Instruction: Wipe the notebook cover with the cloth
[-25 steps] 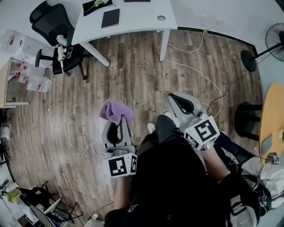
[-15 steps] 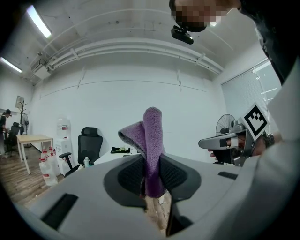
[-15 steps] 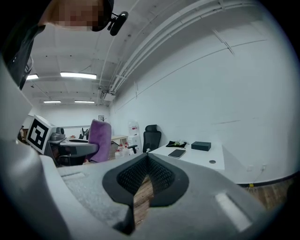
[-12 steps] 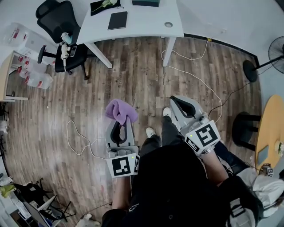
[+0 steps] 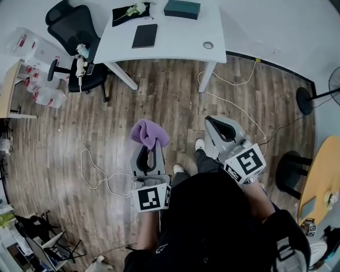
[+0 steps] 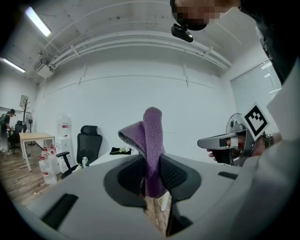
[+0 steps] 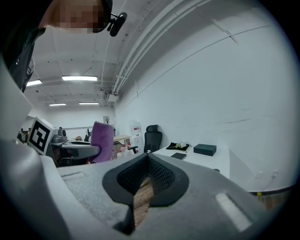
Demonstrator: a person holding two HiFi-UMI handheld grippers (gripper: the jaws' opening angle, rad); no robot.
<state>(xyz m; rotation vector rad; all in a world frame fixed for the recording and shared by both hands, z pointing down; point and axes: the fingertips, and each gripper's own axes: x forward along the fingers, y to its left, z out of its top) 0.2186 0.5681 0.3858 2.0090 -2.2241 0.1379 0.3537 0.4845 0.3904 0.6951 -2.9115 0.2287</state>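
**Cloth gripped, notebook not yet reached**

Head view: the purple cloth (image 5: 150, 134) is pinched in the fingers of the left gripper (image 5: 149, 150) and is bunched up past their tips. The right gripper (image 5: 217, 125) is held beside it, level with it. The notebook (image 5: 144, 35) lies flat on the white table (image 5: 180, 37), well ahead of both pairs of fingers across a stretch of wooden floor (image 5: 159, 90). A dark box (image 5: 182, 8) is set further along the table, beyond the notebook and to its right.

Left gripper view: the fingers are closed on the cloth (image 6: 151, 145), which stands up folded between them. Nothing of the notebook can be made out past the tips.

Right gripper view: the fingers are brought together with nothing held. Only a sliver of floor is seen beneath the point where they meet. The notebook (image 7: 178, 156) is seen far beyond the fingertips, a little to their right, with the box (image 7: 205, 149) further right.

The step in hand is judged to be the approach, and no wiping has been started. For the next move, the cloth must be carried forward to the table and lowered flat onto the cover. The right fingers may be needed to steady the notebook.
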